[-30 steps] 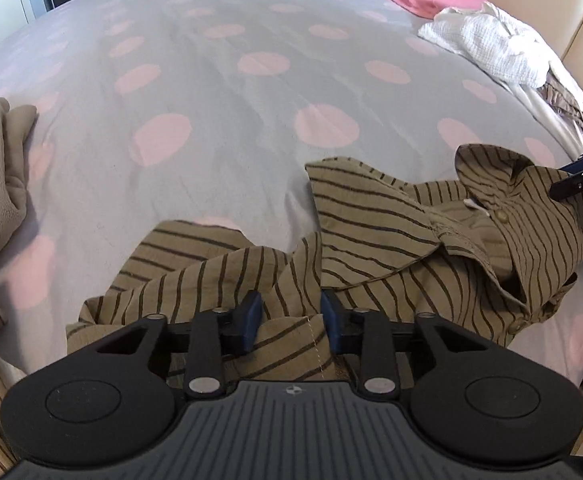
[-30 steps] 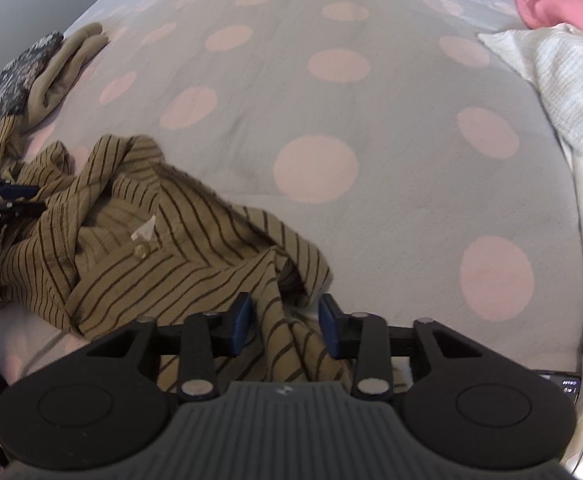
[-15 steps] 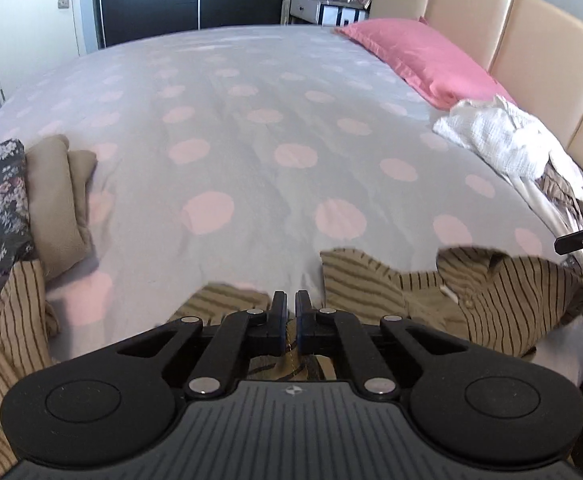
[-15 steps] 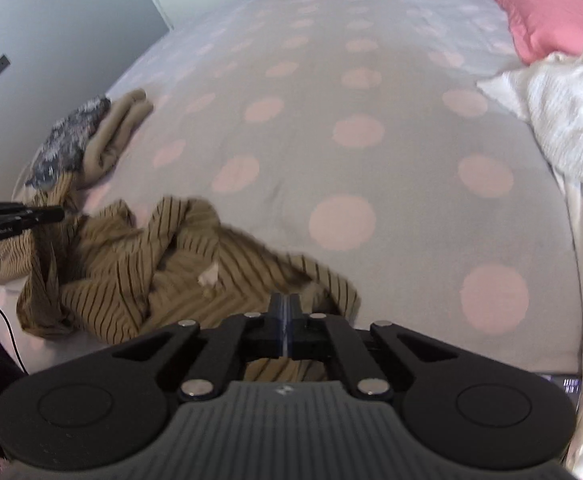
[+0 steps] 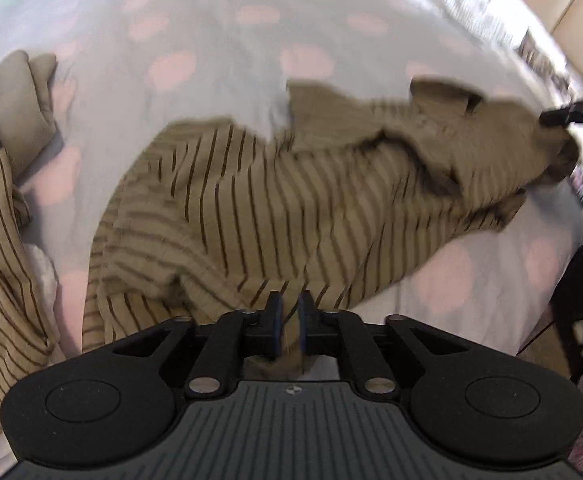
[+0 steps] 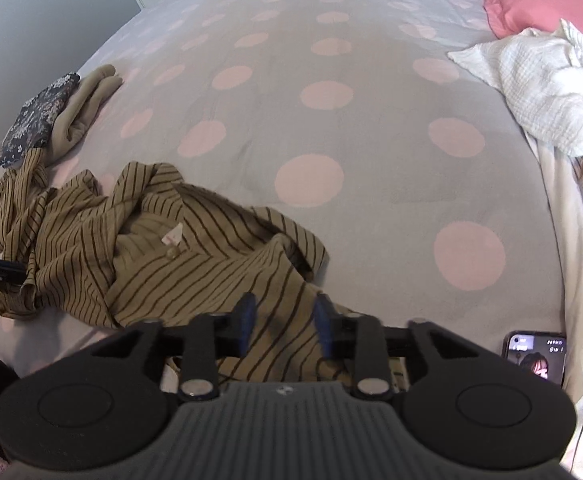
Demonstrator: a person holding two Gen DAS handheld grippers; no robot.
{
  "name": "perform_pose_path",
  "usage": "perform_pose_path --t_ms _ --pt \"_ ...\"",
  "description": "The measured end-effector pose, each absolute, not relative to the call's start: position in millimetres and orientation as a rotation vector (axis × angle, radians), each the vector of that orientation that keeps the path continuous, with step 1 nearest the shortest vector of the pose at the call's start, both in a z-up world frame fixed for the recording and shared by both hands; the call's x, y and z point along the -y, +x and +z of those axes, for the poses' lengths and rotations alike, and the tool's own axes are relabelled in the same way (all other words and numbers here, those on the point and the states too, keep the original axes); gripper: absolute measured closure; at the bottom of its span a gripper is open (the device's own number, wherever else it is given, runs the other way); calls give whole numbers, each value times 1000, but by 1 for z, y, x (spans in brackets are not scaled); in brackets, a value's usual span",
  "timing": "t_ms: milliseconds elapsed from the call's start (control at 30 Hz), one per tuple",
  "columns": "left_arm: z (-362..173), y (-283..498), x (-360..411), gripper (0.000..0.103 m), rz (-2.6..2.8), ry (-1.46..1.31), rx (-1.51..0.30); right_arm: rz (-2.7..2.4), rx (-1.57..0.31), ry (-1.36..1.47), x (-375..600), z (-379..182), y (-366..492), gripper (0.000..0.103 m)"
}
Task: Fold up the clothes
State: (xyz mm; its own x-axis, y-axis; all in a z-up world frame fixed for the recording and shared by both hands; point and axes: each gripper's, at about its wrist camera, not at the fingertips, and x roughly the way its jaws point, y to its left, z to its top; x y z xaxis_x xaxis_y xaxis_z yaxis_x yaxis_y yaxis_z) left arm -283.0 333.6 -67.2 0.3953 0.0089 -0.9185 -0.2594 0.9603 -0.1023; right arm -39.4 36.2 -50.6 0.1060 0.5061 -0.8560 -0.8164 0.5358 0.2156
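The striped shirt (image 6: 179, 264) lay rumpled at 7 o'clock on the bed (image 6: 331, 140). Its hem was pinched in the nearly closed left gripper (image 5: 287, 312); the right gripper (image 6: 283, 316) stood agape over cloth, gripping nothing. Even tension was needed for flattening.

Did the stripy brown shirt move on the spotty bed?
Yes. The brown striped shirt has spread out leftward, toward the folded beige cloth on the dotted bedspread.
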Motion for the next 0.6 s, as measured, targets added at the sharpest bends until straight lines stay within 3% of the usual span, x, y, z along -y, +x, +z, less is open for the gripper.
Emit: perform_pose_path --t_ms 67,233,333,433,600 --pt "-53 -280 -339 78 168 -263 -1095 997 -1070 -341 -37 -48 -38 63" --pt "-34 -252 -349 76 206 -155 -1015 980 -1047 -321 -38 -42 -33 62" --pt "-45 -229 -356 74 206 -55 -1019 969 -1052 -317 -39 -44 -29 62" --pt "-63 -216 -362 60 197 14 -1045 963 -1063 -312 -38 -48 -25 60" --pt "-92 -204 -370 59 174 98 -1067 955 -1086 -316 -42 -58 -18 59"
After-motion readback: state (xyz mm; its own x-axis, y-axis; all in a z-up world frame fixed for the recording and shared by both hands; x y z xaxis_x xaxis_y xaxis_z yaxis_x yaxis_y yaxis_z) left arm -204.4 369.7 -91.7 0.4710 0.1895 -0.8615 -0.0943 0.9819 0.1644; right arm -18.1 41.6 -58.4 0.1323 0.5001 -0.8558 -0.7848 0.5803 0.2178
